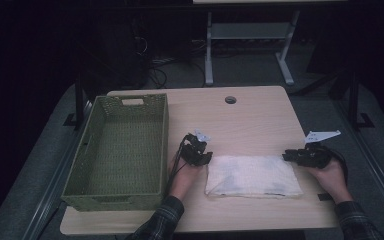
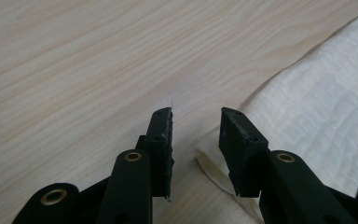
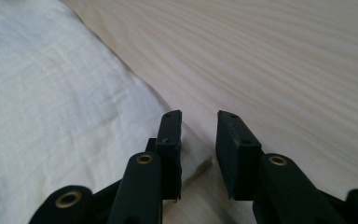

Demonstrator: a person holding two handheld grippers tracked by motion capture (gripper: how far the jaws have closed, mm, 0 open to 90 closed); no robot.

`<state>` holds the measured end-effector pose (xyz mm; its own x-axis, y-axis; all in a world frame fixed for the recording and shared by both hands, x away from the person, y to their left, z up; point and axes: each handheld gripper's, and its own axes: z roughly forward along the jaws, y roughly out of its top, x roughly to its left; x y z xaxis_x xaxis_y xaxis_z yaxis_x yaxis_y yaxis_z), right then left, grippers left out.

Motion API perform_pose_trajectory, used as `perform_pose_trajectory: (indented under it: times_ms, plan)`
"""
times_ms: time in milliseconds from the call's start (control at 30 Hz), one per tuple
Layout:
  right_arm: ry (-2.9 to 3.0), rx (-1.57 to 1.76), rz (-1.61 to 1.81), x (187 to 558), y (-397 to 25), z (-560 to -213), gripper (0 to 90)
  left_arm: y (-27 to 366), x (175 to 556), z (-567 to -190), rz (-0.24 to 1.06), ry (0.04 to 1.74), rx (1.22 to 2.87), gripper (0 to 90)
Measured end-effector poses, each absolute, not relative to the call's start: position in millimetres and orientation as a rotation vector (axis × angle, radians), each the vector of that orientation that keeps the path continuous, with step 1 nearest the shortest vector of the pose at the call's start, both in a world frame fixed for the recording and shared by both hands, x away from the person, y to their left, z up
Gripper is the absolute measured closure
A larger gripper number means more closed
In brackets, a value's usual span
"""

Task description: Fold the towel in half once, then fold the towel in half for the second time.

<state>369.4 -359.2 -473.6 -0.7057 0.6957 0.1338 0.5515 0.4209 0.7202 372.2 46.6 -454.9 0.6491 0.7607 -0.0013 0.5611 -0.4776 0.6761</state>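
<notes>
A folded white cloth lies flat on the wooden table, near its front edge. My left gripper sits at the cloth's far left corner, jaws open. In the left gripper view the cloth spreads to the right, and its corner lies under the gap of the gripper. My right gripper rests at the cloth's far right corner, also open. In the right gripper view the cloth lies on the left, its corner reaching below the gripper.
A green woven basket, empty, stands on the left part of the table beside my left hand. A round cable hole sits near the table's far edge. Beyond the table are a white table frame and cables on the floor.
</notes>
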Motion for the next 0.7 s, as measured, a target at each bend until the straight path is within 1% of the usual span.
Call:
perform_pose_trajectory:
  times_ms: [100, 233, 300, 367, 433, 633, 700]
  plan:
    - [2.497, 1.102, 1.146, 370, -359, -476, 72.4, 45, 373, -458, 0.390, 1.021, 2.232, 64.4]
    - [2.507, 1.086, 1.137, 368, -357, -476, 79.6, 44, 374, -462, 0.373, 1.015, 2.252, 67.4]
    - [2.512, 1.079, 1.138, 368, -356, -476, 82.6, 44, 374, -462, 0.358, 1.010, 2.249, 71.0]
    - [2.517, 1.081, 1.147, 368, -356, -476, 84.4, 43, 374, -462, 0.326, 1.004, 2.241, 79.9]
    - [2.517, 1.083, 1.148, 368, -356, -476, 85.7, 42, 373, -462, 0.323, 0.996, 2.251, 85.3]
    - [2.498, 1.083, 1.127, 372, -356, -473, 86.6, 46, 375, -456, 0.364, 1.022, 2.237, 87.3]
    - [2.482, 1.086, 1.139, 377, -357, -470, 86.8, 48, 376, -451, 0.398, 1.029, 2.214, 87.4]
